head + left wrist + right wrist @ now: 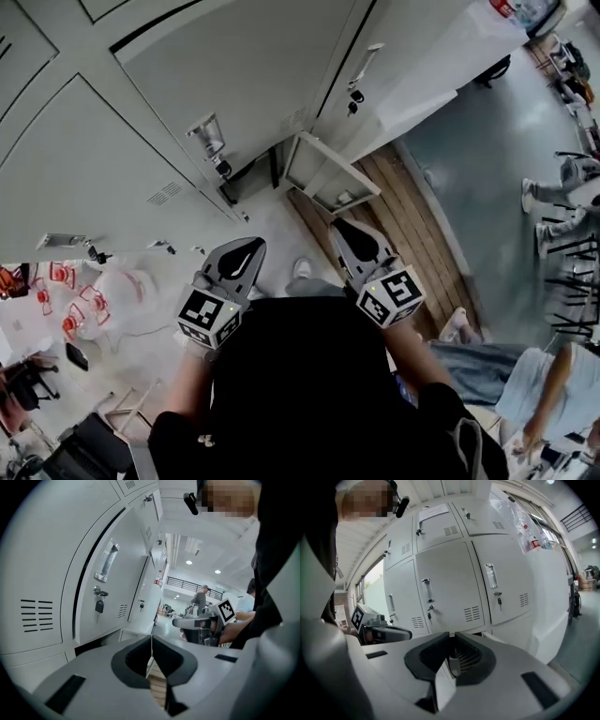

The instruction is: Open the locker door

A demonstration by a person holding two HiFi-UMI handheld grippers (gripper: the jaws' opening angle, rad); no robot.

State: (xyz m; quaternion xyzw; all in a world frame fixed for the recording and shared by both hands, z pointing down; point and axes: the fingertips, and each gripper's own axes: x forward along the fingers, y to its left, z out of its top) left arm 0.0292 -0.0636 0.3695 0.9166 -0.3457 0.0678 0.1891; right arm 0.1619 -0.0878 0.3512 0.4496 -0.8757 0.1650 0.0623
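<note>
I hold my left gripper (249, 249) and right gripper (345, 231) side by side before my chest, both clenched empty, pointing at the lockers (234, 66).

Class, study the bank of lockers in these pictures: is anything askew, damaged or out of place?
One thing: a small low locker door hangs wide open, showing a dark compartment, while the larger doors around it sit shut. No damage or spill shows.
</note>
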